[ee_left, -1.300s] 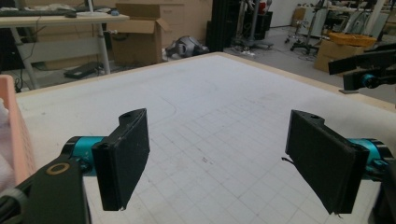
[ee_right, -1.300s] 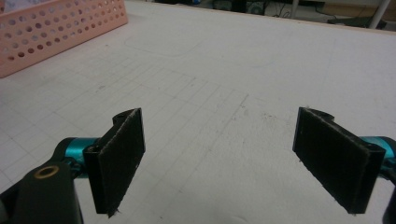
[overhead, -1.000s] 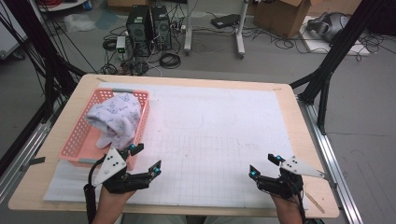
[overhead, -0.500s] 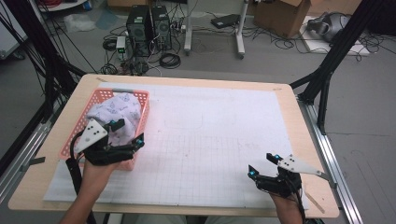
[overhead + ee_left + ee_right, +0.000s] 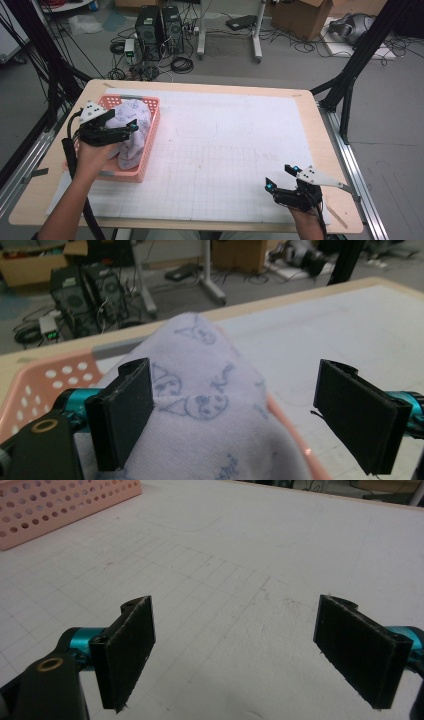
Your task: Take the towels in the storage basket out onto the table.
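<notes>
A soft cloth (image 5: 131,131) with little animal faces on it sits bunched up in the pink basket (image 5: 148,150) at the left side of the desk (image 5: 240,95). It makes a tall heap that pokes up above the basket's rim.

The left gripper (image 5: 131,126) hangs right over the basket. In the left gripper view, its fingers (image 5: 122,412) are spread wide, and the cloth (image 5: 200,400) heap rises up between them, closer to the left finger. That finger looks like it is brushing the cloth, but I cannot tell for sure. The other finger is well apart from it. So the cloth lies straight ahead of and just under the fingers. I think the next thing is to push down a bit and squeeze shut to pinch the top of the heap.

The right gripper (image 5: 281,177) is far away, low at the right side of the desk. Its fingers (image 5: 127,650) are wide too and hold nothing, with just the white grid mat (image 5: 240,580) under them. The left hand is much nearer the cloth.
</notes>
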Available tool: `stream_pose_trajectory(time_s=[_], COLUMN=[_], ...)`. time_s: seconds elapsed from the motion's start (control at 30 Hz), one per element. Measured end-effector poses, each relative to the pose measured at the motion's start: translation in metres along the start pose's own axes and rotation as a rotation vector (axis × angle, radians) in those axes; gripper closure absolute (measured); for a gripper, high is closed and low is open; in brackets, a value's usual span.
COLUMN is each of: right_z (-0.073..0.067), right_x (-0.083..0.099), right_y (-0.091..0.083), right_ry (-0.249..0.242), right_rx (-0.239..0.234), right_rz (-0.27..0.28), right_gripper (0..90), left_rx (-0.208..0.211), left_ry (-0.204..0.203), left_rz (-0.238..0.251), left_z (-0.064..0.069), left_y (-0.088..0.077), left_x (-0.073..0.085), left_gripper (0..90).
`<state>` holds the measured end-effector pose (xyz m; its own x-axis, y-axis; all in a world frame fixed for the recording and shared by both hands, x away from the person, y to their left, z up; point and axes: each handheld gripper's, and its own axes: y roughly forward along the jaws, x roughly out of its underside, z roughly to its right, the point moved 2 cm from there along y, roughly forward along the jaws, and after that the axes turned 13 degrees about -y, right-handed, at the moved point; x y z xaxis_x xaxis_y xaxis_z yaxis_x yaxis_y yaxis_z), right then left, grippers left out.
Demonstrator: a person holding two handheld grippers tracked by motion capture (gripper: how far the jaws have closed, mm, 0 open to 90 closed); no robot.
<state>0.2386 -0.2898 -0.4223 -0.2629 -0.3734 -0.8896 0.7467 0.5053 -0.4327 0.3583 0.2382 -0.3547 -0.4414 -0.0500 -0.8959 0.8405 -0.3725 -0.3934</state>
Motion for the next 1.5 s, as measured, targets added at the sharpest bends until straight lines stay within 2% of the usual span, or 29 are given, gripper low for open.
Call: stream_pose_trajectory(time_s=[0.03, 0.07, 0.1, 0.13, 0.17, 0.2, 0.23, 0.3, 0.47, 0.5, 0.6, 0.63, 0.73, 0.87, 0.97, 1.07, 1.1, 1.2, 1.27, 1.33, 1.37, 1.4, 1.43, 1.47, 1.5], right_z=[0.000, 0.000, 0.000, 0.000, -0.001, -0.001, -0.002, -0.002, -0.003, -0.003, -0.004, -0.004, -0.004, -0.004, -0.003, -0.003, -0.003, -0.002, -0.001, -0.001, 0.000, 0.001, 0.001, 0.001, 0.001], right_x=[0.000, 0.000, 0.001, 0.001, 0.001, 0.001, 0.001, 0.001, 0.001, 0.001, 0.001, 0.001, 0.001, 0.001, 0.001, 0.001, 0.001, 0.000, 0.000, 0.000, 0.000, 0.000, 0.001, 0.001, 0.001], right_y=[0.000, 0.001, 0.001, 0.001, 0.002, 0.002, 0.003, 0.003, 0.004, 0.004, 0.004, 0.004, 0.005, 0.005, 0.004, 0.003, 0.003, 0.003, 0.002, 0.001, 0.000, 0.000, 0.000, 0.000, -0.001], right_ry=[0.001, 0.000, 0.001, -0.003, -0.001, -0.009, -0.005, -0.011, -0.013, -0.011, -0.012, -0.013, -0.013, -0.014, -0.014, -0.005, -0.004, -0.004, -0.014, -0.013, -0.006, -0.006, 0.002, -0.003, 0.003], right_rx=[0.000, 0.001, -0.002, -0.001, -0.004, -0.004, -0.006, -0.006, -0.012, -0.014, -0.013, -0.013, -0.019, -0.016, -0.016, -0.015, -0.016, -0.012, -0.011, -0.011, -0.007, -0.003, -0.003, 0.001, 0.003], right_rz=[-0.001, -0.001, -0.004, -0.005, -0.008, -0.007, -0.009, -0.010, -0.014, -0.016, -0.016, -0.015, -0.017, -0.010, -0.012, -0.014, -0.009, -0.008, -0.005, -0.005, -0.006, -0.003, -0.004, 0.000, -0.001], right_gripper=[15.6, 15.6, 15.6, 15.6, 15.6, 15.6, 15.6, 15.6, 15.6, 15.6, 15.6, 15.6, 15.6, 15.6, 15.6, 15.8, 15.8, 15.8, 16.6, 16.6, 16.6, 16.6, 16.6, 16.6, 16.6], left_rx=[-0.015, -0.015, -0.029, -0.059, -0.059, -0.070, -0.093, -0.106, -0.162, -0.172, -0.171, -0.168, -0.174, -0.169, -0.186, -0.198, -0.202, -0.214, -0.215, -0.215, -0.207, -0.207, -0.183, -0.164, -0.164], left_ry=[-0.004, -0.004, -0.009, -0.016, -0.016, -0.019, -0.028, -0.031, -0.030, -0.043, -0.053, -0.067, -0.062, -0.081, -0.062, -0.045, -0.028, -0.028, -0.034, -0.048, -0.063, -0.063, -0.085, -0.097, -0.097], left_rz=[-0.020, -0.020, -0.048, -0.099, -0.099, -0.123, -0.170, -0.186, -0.306, -0.346, -0.371, -0.397, -0.431, -0.443, -0.444, -0.441, -0.442, -0.424, -0.415, -0.396, -0.368, -0.368, -0.337, -0.332, -0.332], left_z=[-0.003, -0.003, -0.007, -0.013, -0.013, -0.016, -0.021, -0.022, -0.027, -0.030, -0.031, -0.030, -0.029, -0.030, -0.030, -0.028, -0.027, -0.027, -0.027, -0.028, -0.029, -0.029, -0.029, -0.031, -0.031], left_y=[0.004, 0.004, 0.008, 0.015, 0.015, 0.019, 0.025, 0.028, 0.043, 0.048, 0.052, 0.056, 0.061, 0.064, 0.065, 0.065, 0.063, 0.059, 0.058, 0.055, 0.053, 0.053, 0.050, 0.048, 0.048], left_x=[0.002, 0.002, 0.004, 0.010, 0.010, 0.013, 0.019, 0.022, 0.036, 0.040, 0.042, 0.044, 0.048, 0.049, 0.049, 0.048, 0.046, 0.044, 0.043, 0.040, 0.038, 0.038, 0.036, 0.034, 0.034], left_gripper=[16.2, 16.0, 15.6, 14.9, 14.4, 14.0, 13.3, 12.5, 4.1, 3.0, 1.7, 1.7, 1.7, 1.7, 4.0, 16.4, 22.1, 39.3, 46.0, 49.5, 50.4, 51.1, 51.4, 51.5, 51.6])
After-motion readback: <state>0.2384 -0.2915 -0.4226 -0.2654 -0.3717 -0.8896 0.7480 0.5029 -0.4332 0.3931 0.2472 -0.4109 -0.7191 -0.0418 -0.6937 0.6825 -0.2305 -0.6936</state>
